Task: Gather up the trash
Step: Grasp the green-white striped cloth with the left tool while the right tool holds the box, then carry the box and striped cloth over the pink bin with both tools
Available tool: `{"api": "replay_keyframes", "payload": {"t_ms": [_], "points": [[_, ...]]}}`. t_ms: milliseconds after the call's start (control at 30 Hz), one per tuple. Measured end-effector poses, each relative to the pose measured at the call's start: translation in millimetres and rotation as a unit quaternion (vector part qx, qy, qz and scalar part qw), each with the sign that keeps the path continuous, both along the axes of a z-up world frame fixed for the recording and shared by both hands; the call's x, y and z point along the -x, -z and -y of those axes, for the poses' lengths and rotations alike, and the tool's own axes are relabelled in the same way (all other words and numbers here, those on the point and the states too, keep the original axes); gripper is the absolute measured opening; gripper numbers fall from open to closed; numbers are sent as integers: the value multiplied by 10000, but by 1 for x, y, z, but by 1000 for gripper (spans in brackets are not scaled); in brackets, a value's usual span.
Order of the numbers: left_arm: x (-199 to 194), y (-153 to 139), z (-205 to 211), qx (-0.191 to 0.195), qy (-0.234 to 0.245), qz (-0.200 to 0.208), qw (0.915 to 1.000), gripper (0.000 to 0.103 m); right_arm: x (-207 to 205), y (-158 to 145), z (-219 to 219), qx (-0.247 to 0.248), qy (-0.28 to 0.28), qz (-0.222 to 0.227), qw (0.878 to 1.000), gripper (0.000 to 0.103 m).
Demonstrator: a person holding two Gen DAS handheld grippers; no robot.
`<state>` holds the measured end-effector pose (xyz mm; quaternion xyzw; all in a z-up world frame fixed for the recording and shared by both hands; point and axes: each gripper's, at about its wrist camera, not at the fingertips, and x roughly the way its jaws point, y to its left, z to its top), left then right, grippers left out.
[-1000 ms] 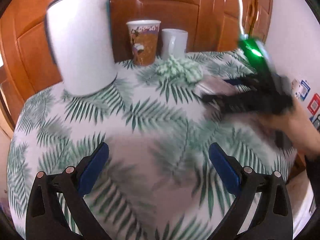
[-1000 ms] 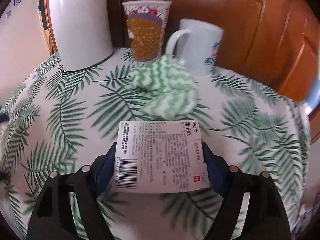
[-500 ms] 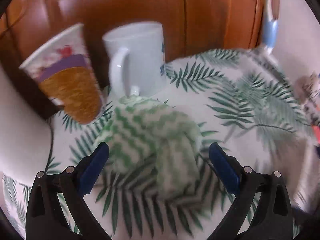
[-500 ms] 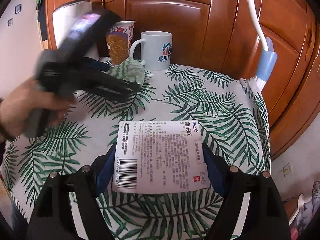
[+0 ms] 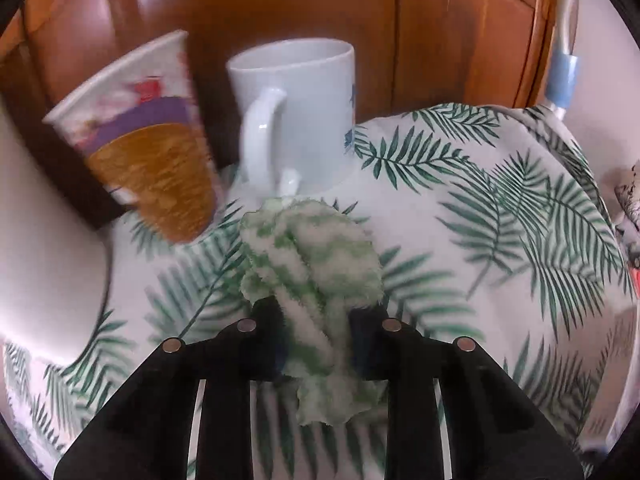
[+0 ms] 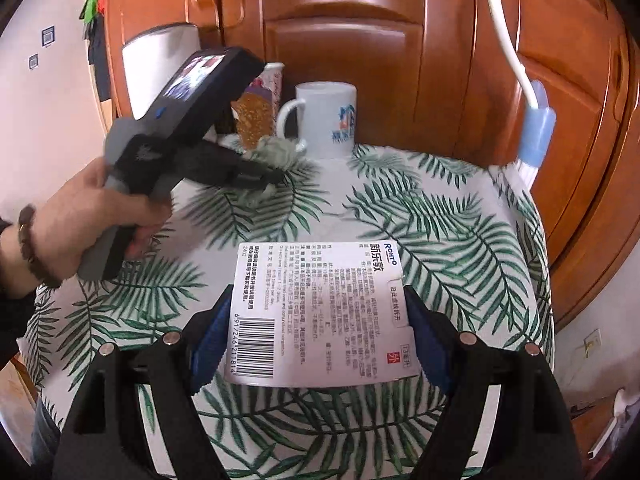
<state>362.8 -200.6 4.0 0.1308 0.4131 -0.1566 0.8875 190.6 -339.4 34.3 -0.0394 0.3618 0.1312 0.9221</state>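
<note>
My left gripper [image 5: 316, 336] is shut on a crumpled green-and-white tissue [image 5: 312, 256] that lies on the palm-leaf tablecloth [image 5: 480, 232] in front of the mug. The right wrist view shows the same gripper [image 6: 276, 178] pinching the tissue [image 6: 276, 150] at the table's far side. My right gripper [image 6: 316, 332] is shut on a white printed carton with a barcode [image 6: 316, 312] and holds it above the table's near part.
A white mug [image 5: 296, 112] and a printed paper cup [image 5: 148, 148] stand behind the tissue, against a wooden cabinet [image 6: 360, 40]. A tall white container [image 6: 160, 64] stands at the far left. A blue-and-white lamp arm [image 6: 532, 120] rises at the right edge.
My left gripper moved in to the tissue and closed on it; it was open half a second ago. My right gripper pulled back from the table's far side, still holding the carton.
</note>
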Motion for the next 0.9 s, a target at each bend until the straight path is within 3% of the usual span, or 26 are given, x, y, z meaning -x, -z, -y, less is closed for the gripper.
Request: {"api": "replay_keyframes", "payload": {"t_ms": [300, 500, 667, 900], "points": [[122, -34, -82, 349, -156, 341, 9987, 24, 17, -15, -46, -207, -215, 54, 9995, 79], [222, -42, -145, 493, -378, 587, 9963, 24, 59, -22, -101, -137, -437, 195, 9988, 79], [301, -31, -173, 507, -375, 739, 9953, 24, 113, -20, -134, -102, -552, 329, 9979, 79], [387, 11, -187, 625, -426, 676, 9948, 24, 195, 22, -151, -156, -538, 79, 9984, 79]]}}
